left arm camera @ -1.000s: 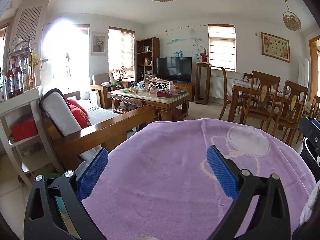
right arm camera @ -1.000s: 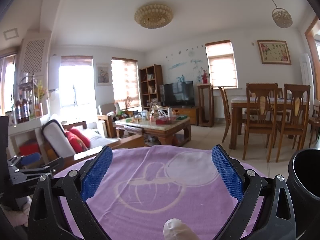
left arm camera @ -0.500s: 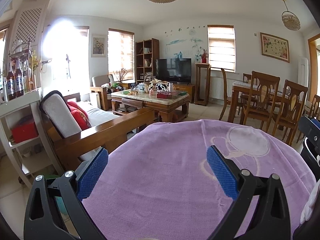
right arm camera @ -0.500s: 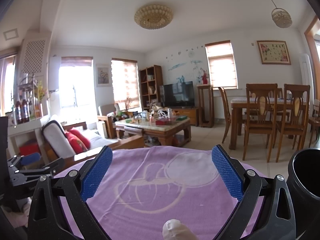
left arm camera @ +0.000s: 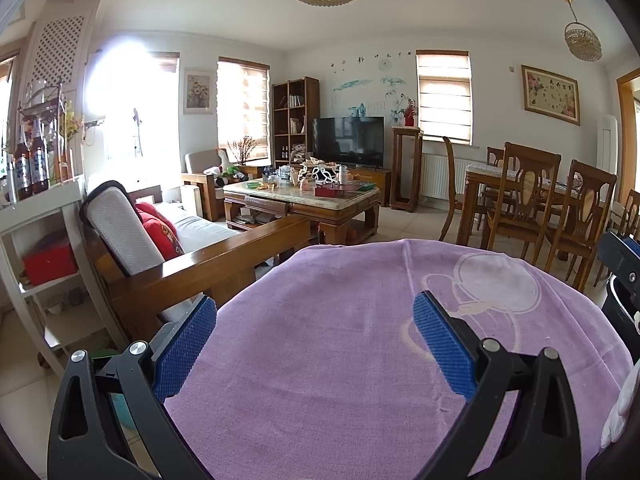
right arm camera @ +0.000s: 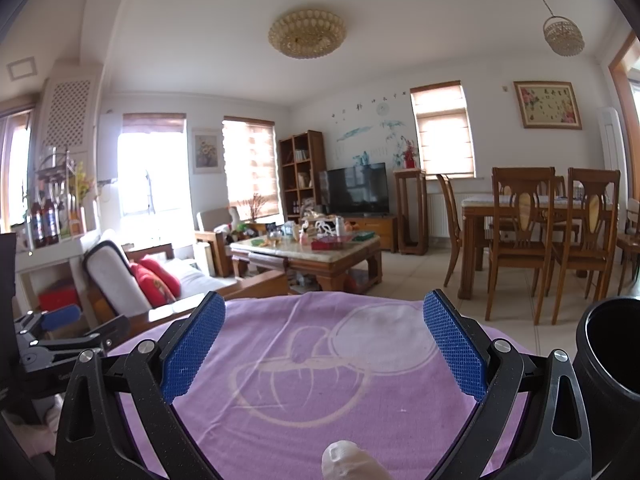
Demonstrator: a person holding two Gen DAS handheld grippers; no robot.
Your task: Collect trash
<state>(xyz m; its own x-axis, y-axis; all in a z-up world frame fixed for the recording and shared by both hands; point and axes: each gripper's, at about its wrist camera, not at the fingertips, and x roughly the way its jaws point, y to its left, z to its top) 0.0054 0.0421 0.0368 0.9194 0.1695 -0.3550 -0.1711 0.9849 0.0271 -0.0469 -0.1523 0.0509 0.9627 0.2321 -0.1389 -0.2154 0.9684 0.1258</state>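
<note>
A crumpled white paper wad [right arm camera: 352, 462] lies on the purple cloth [right arm camera: 320, 364] at the bottom edge of the right wrist view, close below my right gripper [right arm camera: 322, 346], which is open and empty above the cloth. A black round bin [right arm camera: 612, 368] stands at the right edge of that view. My left gripper [left arm camera: 316, 344] is open and empty over the same purple cloth [left arm camera: 328, 340]. A white crumpled bit [left arm camera: 622, 404] shows at the right edge of the left wrist view. The left gripper also shows at the left of the right wrist view [right arm camera: 60, 336].
A wooden sofa with red cushions [left arm camera: 160, 232] stands left of the cloth. A cluttered coffee table [left arm camera: 304, 196] is beyond it. A dining table with chairs [left arm camera: 532, 208] is at the right. A white shelf with bottles [left arm camera: 36, 208] is at the far left.
</note>
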